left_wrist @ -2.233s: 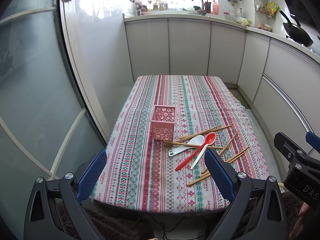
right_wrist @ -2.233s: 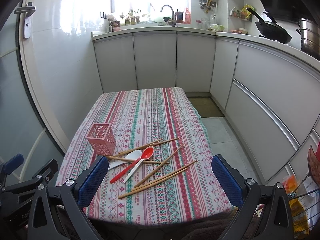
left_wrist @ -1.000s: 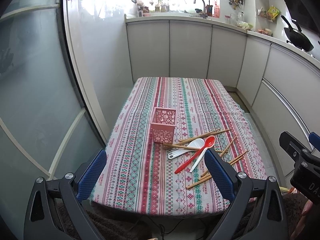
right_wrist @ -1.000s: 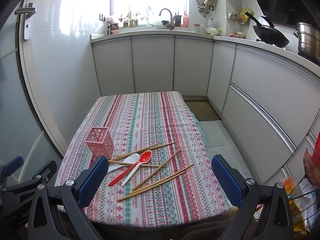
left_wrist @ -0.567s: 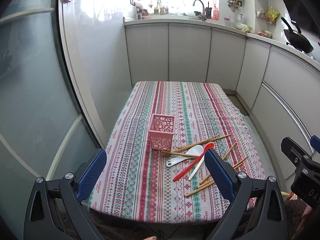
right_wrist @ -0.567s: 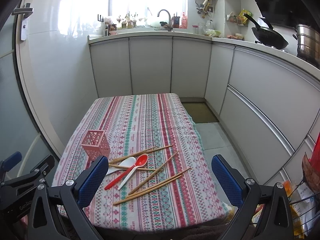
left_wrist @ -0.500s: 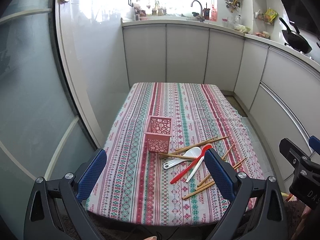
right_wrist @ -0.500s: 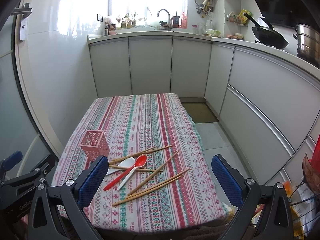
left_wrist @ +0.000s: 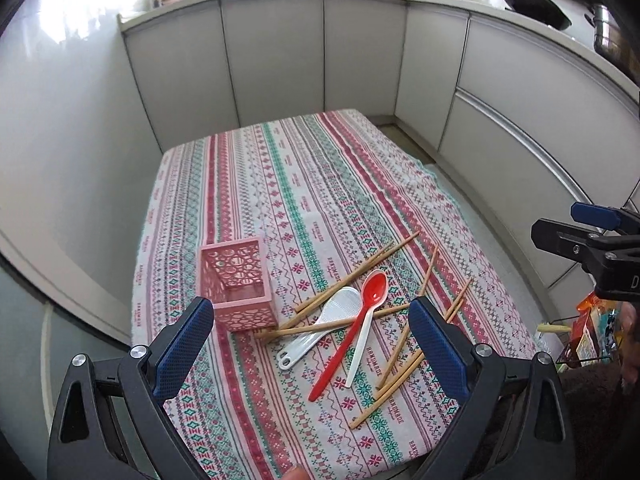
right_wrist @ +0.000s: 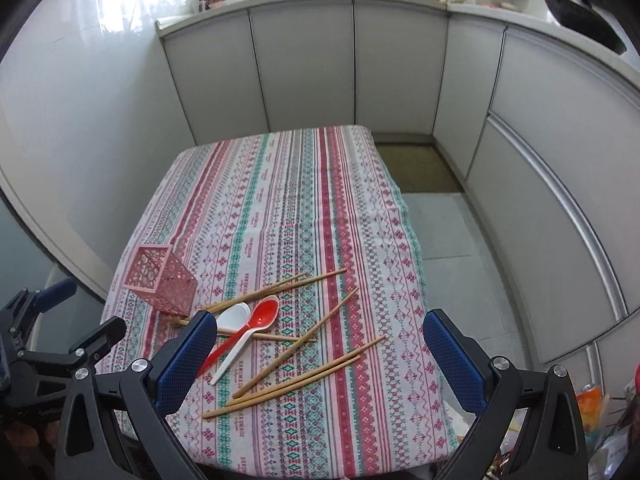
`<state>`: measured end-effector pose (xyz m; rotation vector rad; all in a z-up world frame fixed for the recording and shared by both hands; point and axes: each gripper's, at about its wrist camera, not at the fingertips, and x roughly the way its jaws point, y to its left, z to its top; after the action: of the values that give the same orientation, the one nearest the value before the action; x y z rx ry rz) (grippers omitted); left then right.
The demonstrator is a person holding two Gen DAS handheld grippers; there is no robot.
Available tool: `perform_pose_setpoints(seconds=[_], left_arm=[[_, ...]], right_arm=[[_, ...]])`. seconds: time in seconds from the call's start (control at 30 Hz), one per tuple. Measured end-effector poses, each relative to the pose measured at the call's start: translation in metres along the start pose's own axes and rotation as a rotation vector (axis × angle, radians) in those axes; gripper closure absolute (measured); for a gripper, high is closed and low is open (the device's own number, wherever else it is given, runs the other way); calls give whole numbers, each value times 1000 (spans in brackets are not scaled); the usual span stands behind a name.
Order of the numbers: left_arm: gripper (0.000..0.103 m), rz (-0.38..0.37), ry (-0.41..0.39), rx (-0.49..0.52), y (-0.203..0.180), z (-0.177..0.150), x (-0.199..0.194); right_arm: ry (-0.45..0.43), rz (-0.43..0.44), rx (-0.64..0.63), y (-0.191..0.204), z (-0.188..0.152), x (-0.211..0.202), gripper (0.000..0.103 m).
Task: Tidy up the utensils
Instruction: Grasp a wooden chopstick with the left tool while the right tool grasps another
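Note:
A pink perforated utensil holder [left_wrist: 237, 285] [right_wrist: 161, 280] stands upright and empty on the striped tablecloth [left_wrist: 304, 184] [right_wrist: 288, 200], near its left edge. Beside it lie a red spoon [left_wrist: 352, 328] [right_wrist: 256, 322], a white rice paddle [left_wrist: 320, 326] [right_wrist: 234, 318], a white spoon [left_wrist: 362, 350] [right_wrist: 234, 358] and several wooden chopsticks [left_wrist: 396, 356] [right_wrist: 296, 384], loosely crossed. My left gripper [left_wrist: 310, 342] is open and empty above the table's near edge. My right gripper [right_wrist: 320, 354] is open and empty, over the chopsticks.
White kitchen cabinets [left_wrist: 280, 52] [right_wrist: 304, 64] wrap the back and right. A counter with bottles and a black wok [left_wrist: 532, 0] [right_wrist: 584, 16] runs above. A mat [right_wrist: 416, 168] lies on the floor to the right of the table.
Both grippers have moved forward and tilted down over the table; the utensils now appear closer and lower. Nothing on the table has moved.

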<state>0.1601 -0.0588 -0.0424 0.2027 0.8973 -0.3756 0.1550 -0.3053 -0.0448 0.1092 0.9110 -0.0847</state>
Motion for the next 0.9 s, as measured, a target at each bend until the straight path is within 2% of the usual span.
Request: perform_pose_setpoints(seconds=[0.2, 0.3, 0.43, 0.47, 0.6, 0.73, 0.83, 0.9], left_arm=[[17, -128, 128, -22, -5, 27, 80], [27, -184, 180, 11, -18, 36, 116], [37, -252, 234, 38, -36, 45, 163], [43, -262, 250, 47, -41, 47, 176], [55, -253, 295, 106, -61, 50, 212], [58, -264, 315, 115, -72, 51, 236], [66, -262, 340, 117, -77, 48, 249], [77, -243, 345, 112, -78, 47, 256]], right_arm=[[148, 14, 80, -30, 8, 81, 0], [255, 7, 123, -45, 5, 117, 10], [302, 83, 195, -61, 5, 137, 12], [315, 96, 208, -64, 4, 142, 12], [376, 114, 242, -72, 0, 161, 16], [384, 133, 286, -82, -2, 168, 17], [388, 140, 300, -88, -5, 169, 17], [390, 145, 311, -91, -6, 169, 17]])
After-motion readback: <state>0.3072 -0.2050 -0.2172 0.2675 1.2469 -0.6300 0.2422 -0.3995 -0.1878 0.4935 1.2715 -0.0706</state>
